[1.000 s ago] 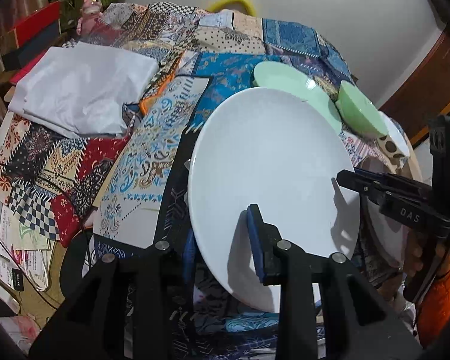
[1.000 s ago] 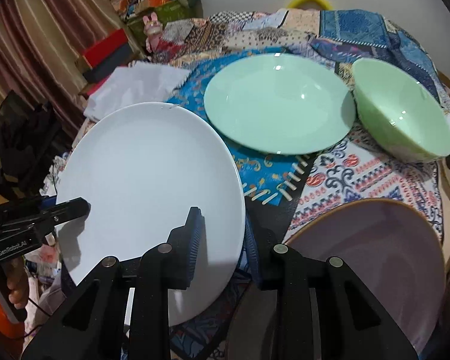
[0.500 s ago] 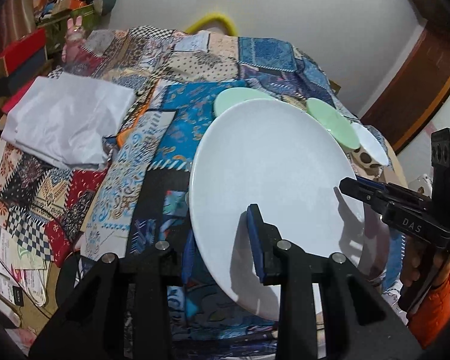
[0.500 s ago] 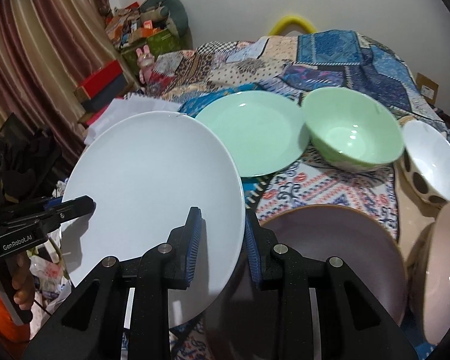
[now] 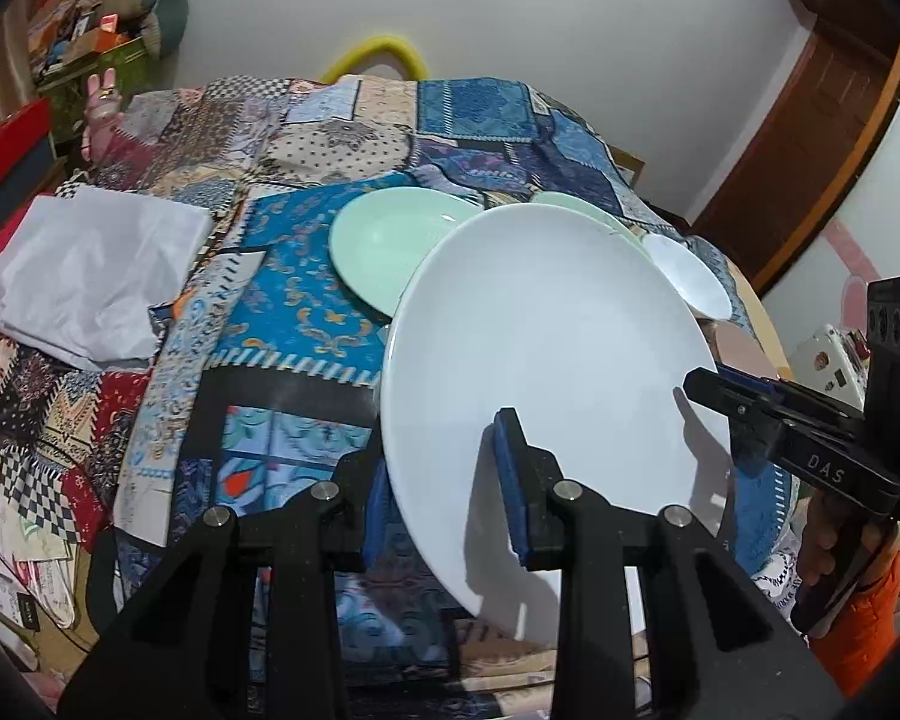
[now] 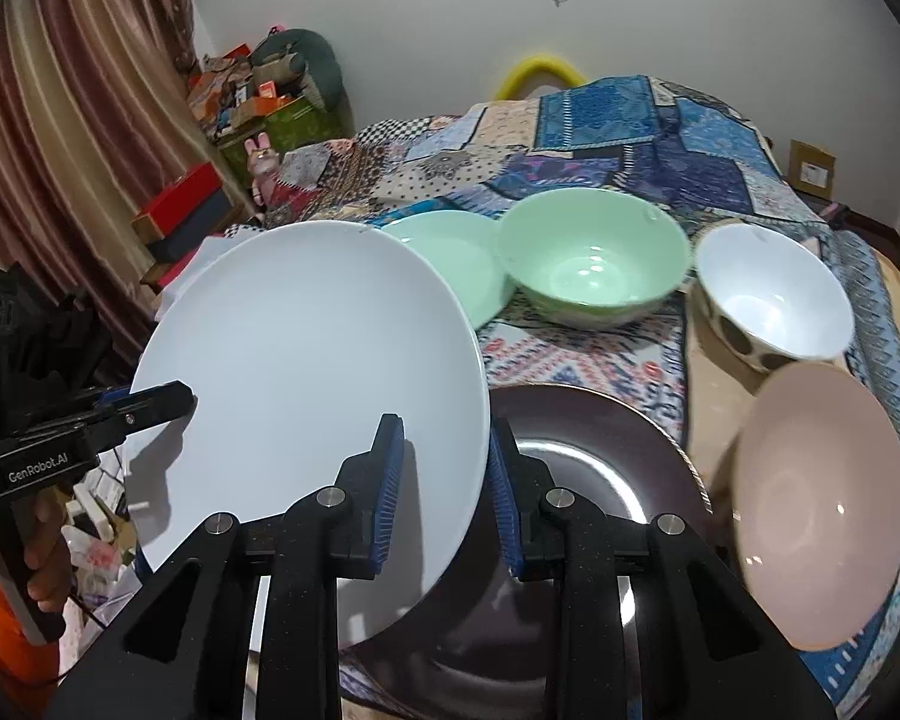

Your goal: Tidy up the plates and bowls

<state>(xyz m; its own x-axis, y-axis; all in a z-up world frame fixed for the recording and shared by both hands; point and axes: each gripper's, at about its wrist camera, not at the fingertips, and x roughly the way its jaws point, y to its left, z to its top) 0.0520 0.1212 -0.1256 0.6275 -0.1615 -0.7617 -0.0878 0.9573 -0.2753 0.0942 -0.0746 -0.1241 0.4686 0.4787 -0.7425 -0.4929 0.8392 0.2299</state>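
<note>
The white plate (image 5: 546, 360) has risen off the patchwork cloth (image 5: 294, 312); the left gripper (image 5: 444, 498) clamps its near rim. In the right wrist view, the right gripper (image 6: 444, 480) pinches the plate's opposite edge above the dark plate (image 6: 600, 480).

A white wall (image 6: 660, 18) backs the patchwork-covered table (image 5: 480, 120), with striped curtains (image 6: 72, 138) left and a wooden door (image 5: 810, 120) right.

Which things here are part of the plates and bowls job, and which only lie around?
Job: white plate, green plate, green bowl, spotted white bowl, pink bowl, dark plate.

Lying about: folded white cloth, red box, yellow ring.
</note>
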